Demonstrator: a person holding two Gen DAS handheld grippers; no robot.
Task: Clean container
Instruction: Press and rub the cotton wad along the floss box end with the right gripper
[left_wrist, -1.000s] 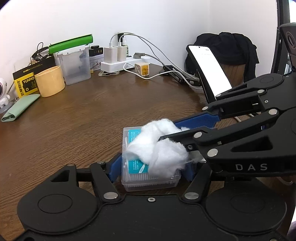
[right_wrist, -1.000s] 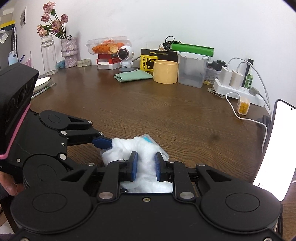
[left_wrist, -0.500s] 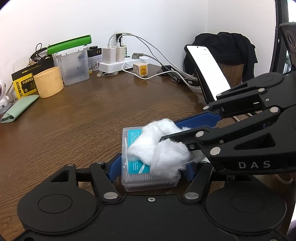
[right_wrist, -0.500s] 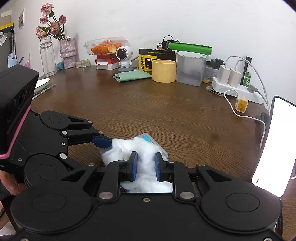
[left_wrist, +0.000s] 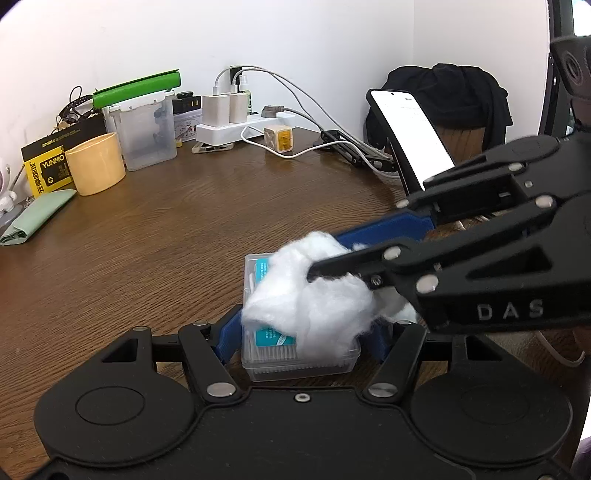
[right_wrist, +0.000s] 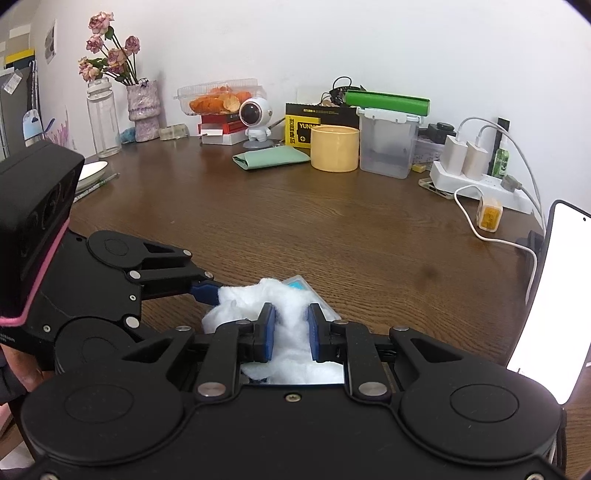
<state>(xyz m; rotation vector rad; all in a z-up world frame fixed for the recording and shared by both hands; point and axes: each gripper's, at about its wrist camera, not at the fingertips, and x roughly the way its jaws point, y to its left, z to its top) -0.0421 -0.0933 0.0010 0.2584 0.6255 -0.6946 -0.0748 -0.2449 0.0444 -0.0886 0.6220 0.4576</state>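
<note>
Wooden table — container between left gripper fingers, cotton atop

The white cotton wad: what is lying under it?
Under the cotton wad sits a clear plastic box with a teal label. The wad covers most of its lid.

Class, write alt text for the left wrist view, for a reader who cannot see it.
A left hand-held gripper clamps a small clear plastic box on a brown wooden table, while the right hand-held gripper presses a white cotton wad onto its lid. Behind stand a yellow cup, a power strip and a propped phone.
</note>
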